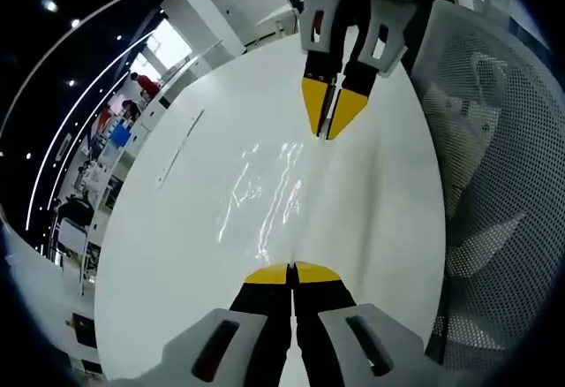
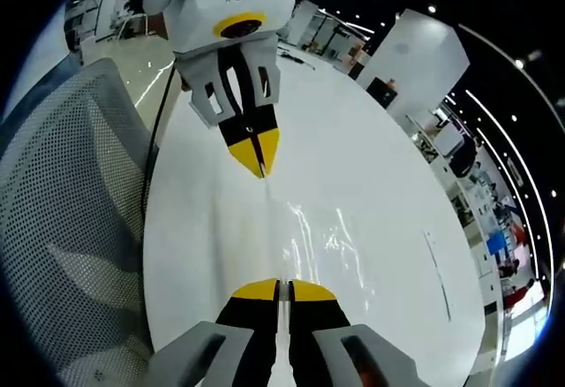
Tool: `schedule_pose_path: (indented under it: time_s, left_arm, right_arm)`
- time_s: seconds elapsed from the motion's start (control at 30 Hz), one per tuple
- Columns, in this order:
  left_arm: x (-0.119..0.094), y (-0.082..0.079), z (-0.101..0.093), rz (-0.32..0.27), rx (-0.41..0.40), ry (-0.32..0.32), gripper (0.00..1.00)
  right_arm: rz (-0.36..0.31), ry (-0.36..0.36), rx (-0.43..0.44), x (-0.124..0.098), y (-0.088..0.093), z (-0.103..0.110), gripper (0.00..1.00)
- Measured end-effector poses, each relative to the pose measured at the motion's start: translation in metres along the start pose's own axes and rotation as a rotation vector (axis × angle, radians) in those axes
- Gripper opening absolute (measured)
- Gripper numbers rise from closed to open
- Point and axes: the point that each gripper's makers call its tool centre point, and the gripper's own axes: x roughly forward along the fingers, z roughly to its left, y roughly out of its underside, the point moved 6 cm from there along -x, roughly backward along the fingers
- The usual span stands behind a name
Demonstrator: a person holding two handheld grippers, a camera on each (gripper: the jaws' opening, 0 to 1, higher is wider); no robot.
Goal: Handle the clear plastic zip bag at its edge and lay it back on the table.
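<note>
Between the two pairs of fingers, the clear plastic zip bag (image 1: 269, 197) stretches over the white surface (image 1: 177, 254), one edge at each pair. The left gripper (image 1: 292, 272) has its fingers pressed together on the near edge; the right gripper (image 1: 331, 109) pinches the opposite edge, fingers closed. Whether the bag rests on the surface or hangs just above it, I cannot tell. The risk, as I judge it: the slick film could slip from one pinch if the hands pull apart, or fold and crumple if one pair lets go first.
</note>
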Motion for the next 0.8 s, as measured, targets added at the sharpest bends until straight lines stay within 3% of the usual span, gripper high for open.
schedule_pose_path:
  time_s: [0.8]
  left_arm:
    - [0.0,0.001,0.0,0.005,-0.011,-0.008,0.0]
  right_arm:
    - [0.026,0.021,0.039,-0.009,0.019,0.003,0.0]
